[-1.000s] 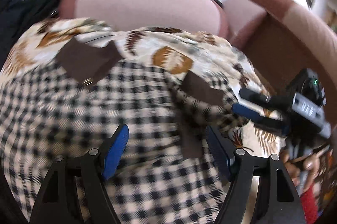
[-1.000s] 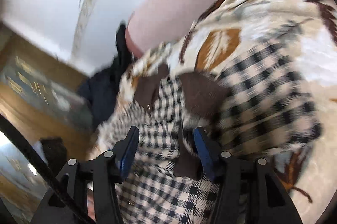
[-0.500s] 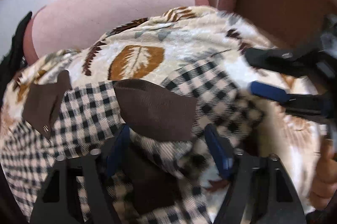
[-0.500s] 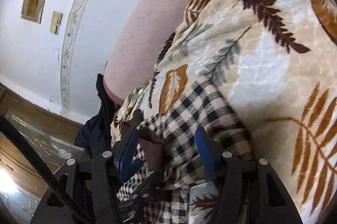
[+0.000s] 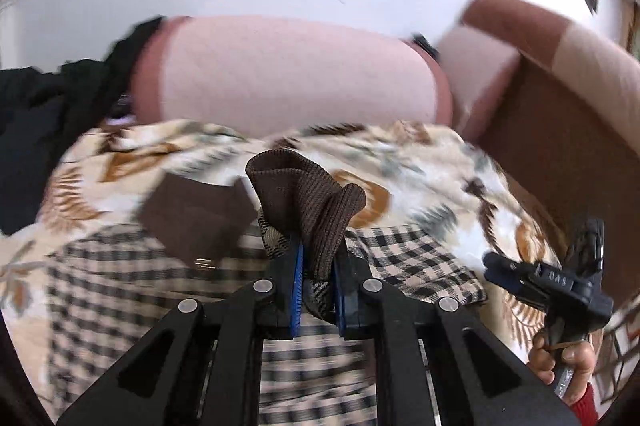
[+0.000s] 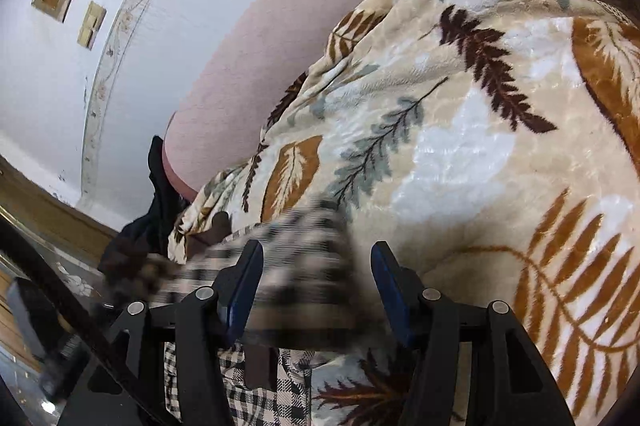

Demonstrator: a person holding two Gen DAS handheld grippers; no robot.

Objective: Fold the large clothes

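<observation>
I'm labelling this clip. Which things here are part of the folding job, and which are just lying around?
Job:
checked garment
its brown ribbed cuff, pinched by the left gripper
right gripper, fingers apart

Lying about:
leaf-print blanket
pink sofa cushion
black clothing

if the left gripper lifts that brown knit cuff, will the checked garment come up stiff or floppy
Probably floppy: the brown knit cuff already droops over the left gripper. The checked garment lies rumpled on the leaf-print blanket, so it should sag and trail.
</observation>
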